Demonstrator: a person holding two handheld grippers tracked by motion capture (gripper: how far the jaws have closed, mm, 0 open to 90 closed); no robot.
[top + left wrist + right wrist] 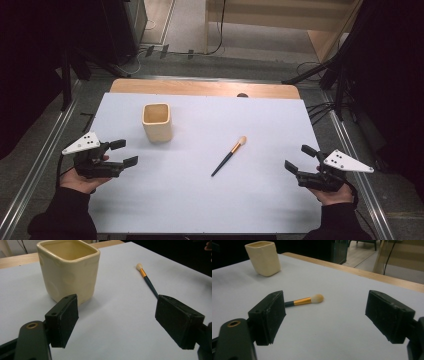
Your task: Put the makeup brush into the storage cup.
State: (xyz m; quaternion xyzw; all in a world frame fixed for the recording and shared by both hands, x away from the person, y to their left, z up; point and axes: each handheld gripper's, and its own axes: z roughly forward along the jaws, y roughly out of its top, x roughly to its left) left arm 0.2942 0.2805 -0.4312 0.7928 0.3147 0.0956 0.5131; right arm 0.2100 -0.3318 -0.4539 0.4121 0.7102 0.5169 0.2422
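My jaws stand wide apart, empty, above the white table (pixel 120 315); cream cup (pixel 70 272) ahead-left, brush (pixel 147 281) ahead-right.

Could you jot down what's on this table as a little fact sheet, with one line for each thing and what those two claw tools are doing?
surface: white table
cup: cream square cup, upright, looks empty
brush: small brush lying flat on the table, pale tip toward the far edge, apart from the cup
left gripper: open, holding nothing, near the cup
right gripper: open, holding nothing, right of the brush

Cream cup (pixel 157 122), dark-handled gold-banded brush (pixel 228 157), black tongs.
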